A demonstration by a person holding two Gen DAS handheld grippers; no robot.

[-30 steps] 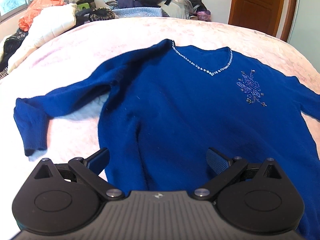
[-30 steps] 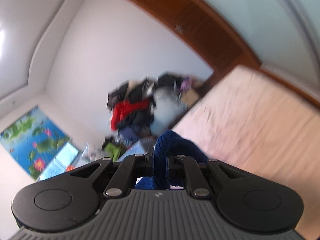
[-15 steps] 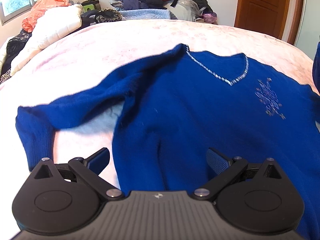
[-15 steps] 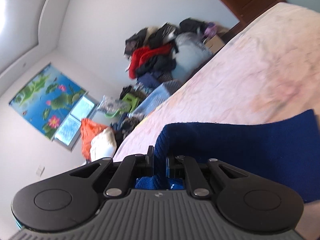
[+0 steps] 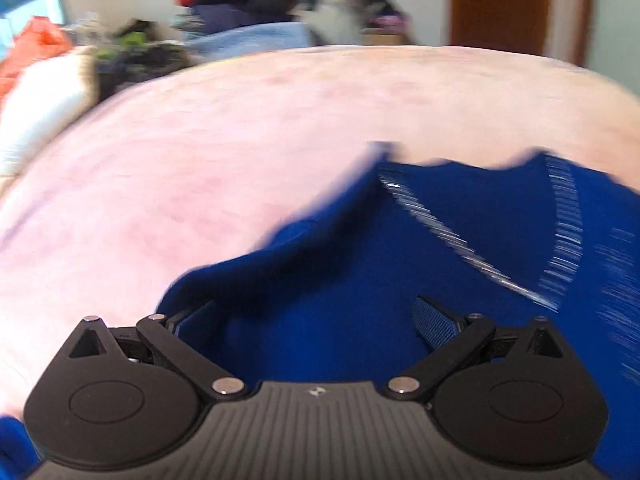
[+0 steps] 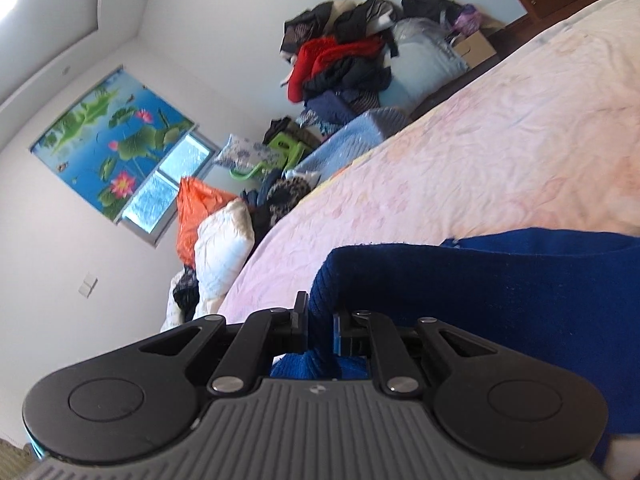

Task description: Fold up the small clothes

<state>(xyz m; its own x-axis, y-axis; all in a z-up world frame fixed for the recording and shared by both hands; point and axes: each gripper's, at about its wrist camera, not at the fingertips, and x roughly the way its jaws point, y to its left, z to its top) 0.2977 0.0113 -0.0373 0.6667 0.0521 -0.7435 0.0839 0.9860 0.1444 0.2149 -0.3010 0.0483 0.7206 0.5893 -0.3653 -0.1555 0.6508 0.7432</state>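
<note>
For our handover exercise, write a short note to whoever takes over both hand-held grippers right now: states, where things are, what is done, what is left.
Right hand-held gripper: shut on a fold of the blue sweater.
Left hand-held gripper: open, over the sweater's body, holding nothing.
Sweater lies front up on the pink bedspread, silver V-neck trim showing.
Done: no finished fold visible.
Left: lay the held part over the body, fold the rest.

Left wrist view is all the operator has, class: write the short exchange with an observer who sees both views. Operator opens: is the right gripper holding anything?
Observer: Yes, the right gripper is shut on a fold of the blue sweater.
Operator: Is that fold lying flat?
Observer: No, it stands up in a loop above the pink bed cover.
Operator: What's on the far wall?
Observer: A lotus picture over the window.
</note>
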